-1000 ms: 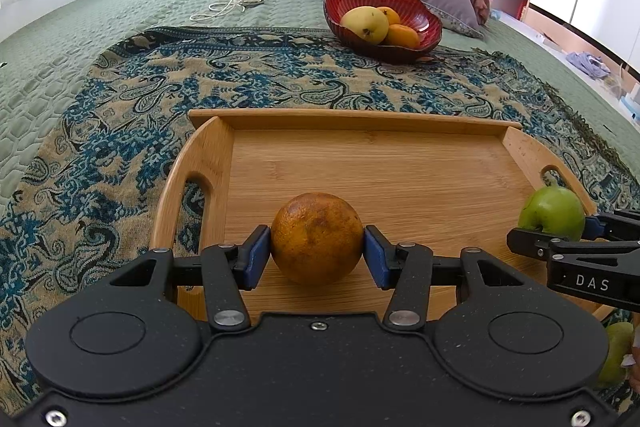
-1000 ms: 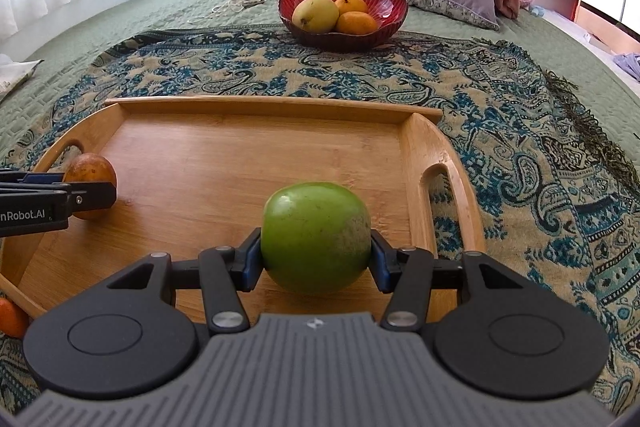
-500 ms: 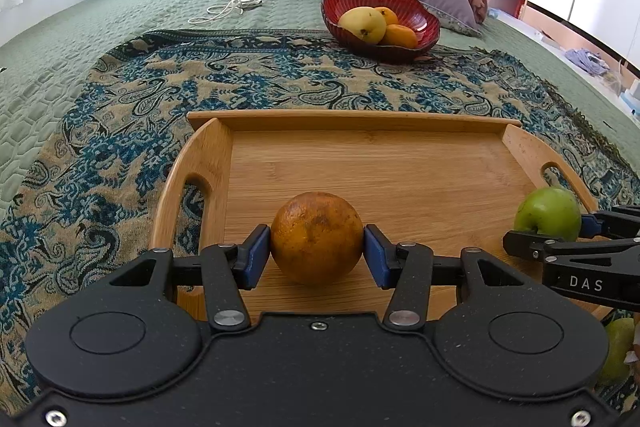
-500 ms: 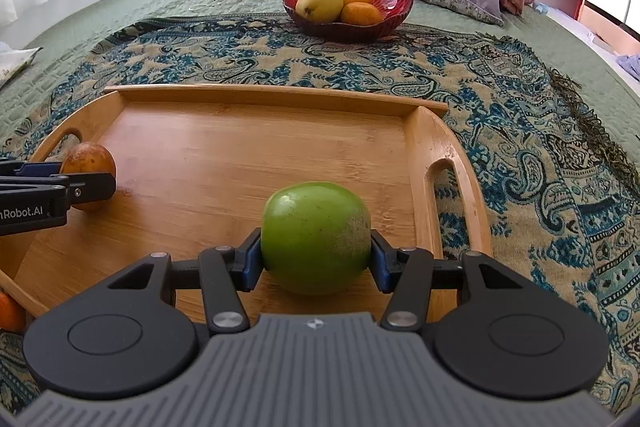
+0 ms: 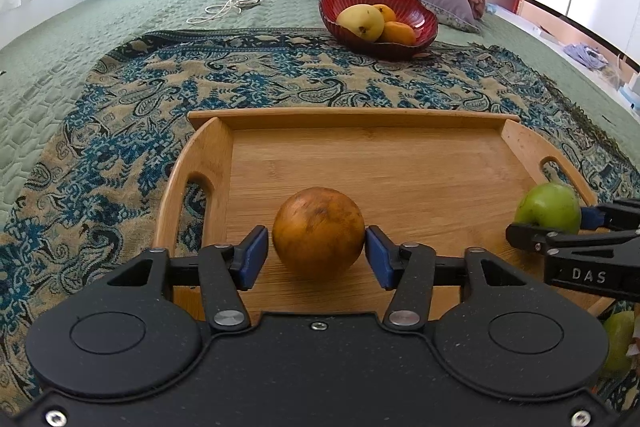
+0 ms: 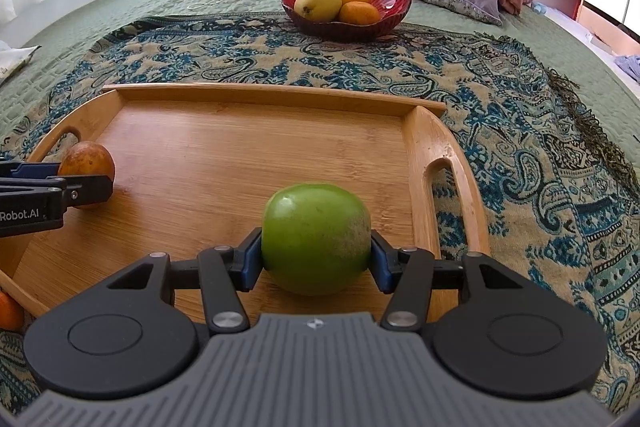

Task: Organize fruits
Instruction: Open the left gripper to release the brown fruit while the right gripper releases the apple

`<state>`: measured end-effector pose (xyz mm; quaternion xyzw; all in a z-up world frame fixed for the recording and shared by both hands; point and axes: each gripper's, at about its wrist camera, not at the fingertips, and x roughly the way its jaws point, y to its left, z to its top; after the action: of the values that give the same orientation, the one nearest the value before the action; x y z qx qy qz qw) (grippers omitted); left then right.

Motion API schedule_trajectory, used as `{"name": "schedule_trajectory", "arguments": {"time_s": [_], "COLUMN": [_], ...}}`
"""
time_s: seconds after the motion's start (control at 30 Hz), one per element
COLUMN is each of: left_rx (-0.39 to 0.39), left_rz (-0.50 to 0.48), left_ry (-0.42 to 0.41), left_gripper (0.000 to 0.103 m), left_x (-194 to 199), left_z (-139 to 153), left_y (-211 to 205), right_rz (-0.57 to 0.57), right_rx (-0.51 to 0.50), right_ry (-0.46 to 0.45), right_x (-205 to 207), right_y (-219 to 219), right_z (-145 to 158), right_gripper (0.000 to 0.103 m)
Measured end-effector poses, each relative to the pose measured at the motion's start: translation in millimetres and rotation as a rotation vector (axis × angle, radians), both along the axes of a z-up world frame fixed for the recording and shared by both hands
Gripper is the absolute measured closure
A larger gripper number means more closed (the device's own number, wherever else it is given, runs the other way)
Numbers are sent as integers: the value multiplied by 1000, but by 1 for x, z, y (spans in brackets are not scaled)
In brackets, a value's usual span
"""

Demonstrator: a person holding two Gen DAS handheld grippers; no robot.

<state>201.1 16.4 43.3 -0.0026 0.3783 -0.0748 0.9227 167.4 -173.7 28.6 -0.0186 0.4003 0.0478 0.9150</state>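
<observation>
Left wrist view, left to right: wooden tray (image 5: pixel 200 163) on patterned blanket (image 5: pixel 120 115); left gripper (image 5: pixel 316 259) with jaws opening, blue pads (image 5: pixel 252 259) drawn just clear of brown-orange fruit (image 5: pixel 319 231) resting on tray floor near front left; red bowl (image 5: pixel 424 23) with yellow and orange fruit beyond tray. Right wrist view, left to right: same tray (image 6: pixel 420 155); right gripper (image 6: pixel 316 263) with jaws opening around green apple (image 6: pixel 316 237) sitting on tray floor near front right, pad contact not discernible; tray handle (image 6: pixel 452 187) just beside apple.
</observation>
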Motion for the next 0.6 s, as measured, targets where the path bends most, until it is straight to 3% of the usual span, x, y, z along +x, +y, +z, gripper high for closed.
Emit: {"name": "schedule_trajectory", "arguments": {"time_s": [0.23,0.6], "left_rx": [0,0], "left_rz": [-5,-33], "left_ry": [-19,-86], "left_gripper": [29,16], "left_x": [-11,-44], "left_z": [7,24], "left_y": [4,7], "right_rz": [11,20], "right_rx": [-5,9], "right_ry": [-35,-126], "right_x": [-8,-33], "right_y": [-1,-6], "right_z": [6,23], "right_gripper": [29,16]}}
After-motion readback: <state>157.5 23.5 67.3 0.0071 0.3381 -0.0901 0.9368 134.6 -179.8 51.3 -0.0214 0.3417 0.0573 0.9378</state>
